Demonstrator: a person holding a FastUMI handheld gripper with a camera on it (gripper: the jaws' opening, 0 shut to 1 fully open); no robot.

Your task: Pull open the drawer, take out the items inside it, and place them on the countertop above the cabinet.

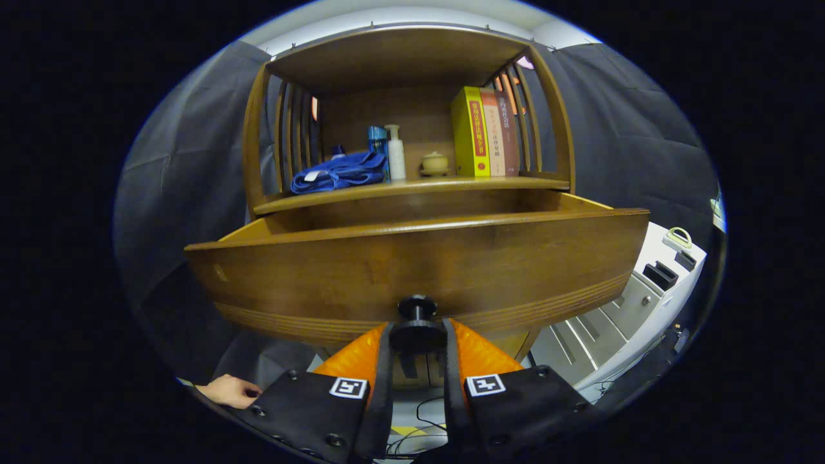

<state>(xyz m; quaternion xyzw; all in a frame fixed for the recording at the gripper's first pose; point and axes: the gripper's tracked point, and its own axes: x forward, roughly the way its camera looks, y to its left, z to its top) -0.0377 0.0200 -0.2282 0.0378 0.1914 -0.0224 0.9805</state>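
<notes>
Hand-held gripper (417,340) is clamping the drawer knob (417,325) at lower center, holding the drawer (412,267) pulled out for access.

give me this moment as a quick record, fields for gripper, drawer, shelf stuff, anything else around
gripper: gripper with orange fingers shut on the black knob of the drawer
drawer: drawer pulled out from the cabinet; its contents are hidden behind the front panel
shelf above: blue cloth, blue bottle, white pump bottle, small lidded pot, three upright books
surroundings: white unit to the right of the drawer; a hand low beside the gripper
task stage: drawer open, nothing taken out yet
</notes>
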